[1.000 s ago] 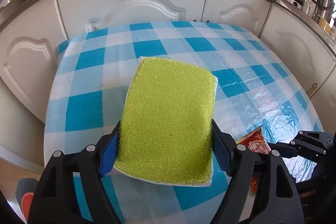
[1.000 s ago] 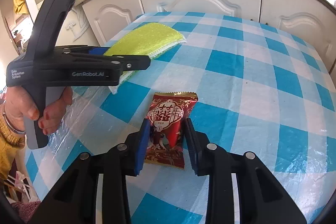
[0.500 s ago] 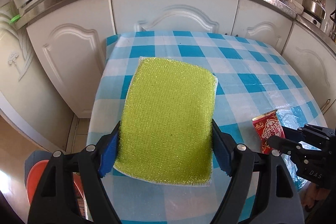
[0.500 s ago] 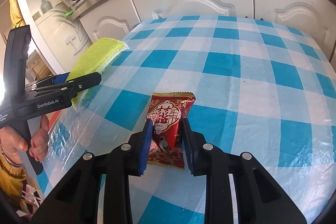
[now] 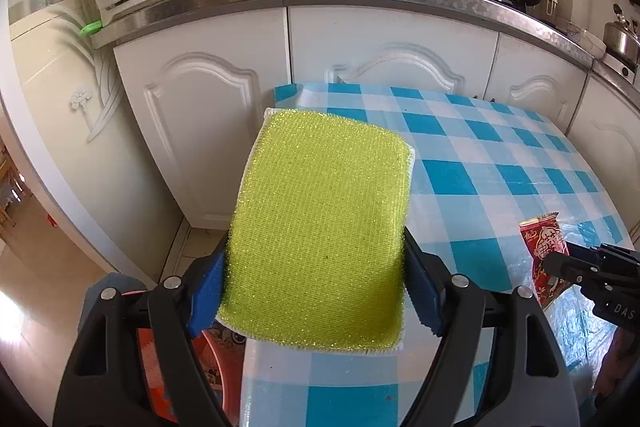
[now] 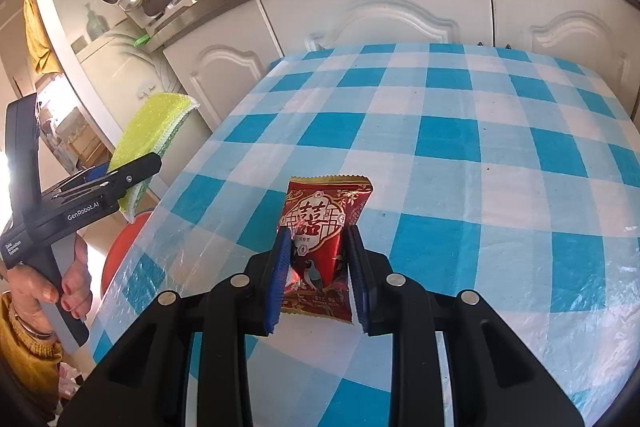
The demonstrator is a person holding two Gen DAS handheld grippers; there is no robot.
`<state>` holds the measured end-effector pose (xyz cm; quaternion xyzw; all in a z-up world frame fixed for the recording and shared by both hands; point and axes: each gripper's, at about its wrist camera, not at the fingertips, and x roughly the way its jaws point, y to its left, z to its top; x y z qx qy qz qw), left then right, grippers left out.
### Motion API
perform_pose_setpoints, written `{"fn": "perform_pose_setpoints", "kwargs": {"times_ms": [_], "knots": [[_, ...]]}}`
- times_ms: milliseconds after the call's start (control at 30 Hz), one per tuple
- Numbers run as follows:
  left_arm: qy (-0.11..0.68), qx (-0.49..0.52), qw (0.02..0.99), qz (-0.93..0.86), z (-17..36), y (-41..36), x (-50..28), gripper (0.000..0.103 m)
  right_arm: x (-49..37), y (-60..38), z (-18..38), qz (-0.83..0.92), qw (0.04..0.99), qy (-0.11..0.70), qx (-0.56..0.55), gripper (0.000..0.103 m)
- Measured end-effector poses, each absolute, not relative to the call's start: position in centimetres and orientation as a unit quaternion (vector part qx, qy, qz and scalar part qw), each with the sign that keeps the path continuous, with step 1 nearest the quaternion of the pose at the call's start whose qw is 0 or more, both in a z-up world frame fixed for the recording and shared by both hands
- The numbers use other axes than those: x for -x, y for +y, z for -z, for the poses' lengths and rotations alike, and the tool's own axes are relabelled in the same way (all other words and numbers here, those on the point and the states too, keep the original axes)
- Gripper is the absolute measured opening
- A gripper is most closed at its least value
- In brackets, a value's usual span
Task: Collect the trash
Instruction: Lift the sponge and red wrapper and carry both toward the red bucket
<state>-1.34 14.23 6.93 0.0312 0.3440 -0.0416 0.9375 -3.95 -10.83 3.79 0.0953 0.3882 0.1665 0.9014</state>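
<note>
1. Checked tablecloth (image 6: 448,139), kitchen cabinets behind.
2. Left gripper (image 5: 316,287): jaws wide, clamping green sponge (image 5: 324,231) beyond the table's edge, over red bin (image 6: 120,251).
3. Right gripper (image 6: 318,279): jaws narrow, pinching red wrapper (image 6: 324,223); lift clear before carrying binward.

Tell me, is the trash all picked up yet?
Not yet. No trash looks binned so far. The right gripper is pinching the red snack wrapper on the checked table, while the left gripper holds a green sponge. Dropping the wrapper somewhere is left.
</note>
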Motion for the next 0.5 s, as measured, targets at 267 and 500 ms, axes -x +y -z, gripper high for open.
{"fn": "perform_pose_setpoints", "kwargs": {"times_ms": [267, 500], "knots": [[0.331, -0.027, 0.943, 0.009, -7.3, 17.1, 2.4, 0.078, 4.3, -8.9, -5.1, -0.178, 0.902, 0.384, -0.088, 0.03], [0.325, -0.025, 0.945, -0.018, -7.2, 19.8, 3.5, 0.078, 4.5, -6.3, -6.2, -0.196, 0.9, 0.38, -0.08, 0.03]]}}
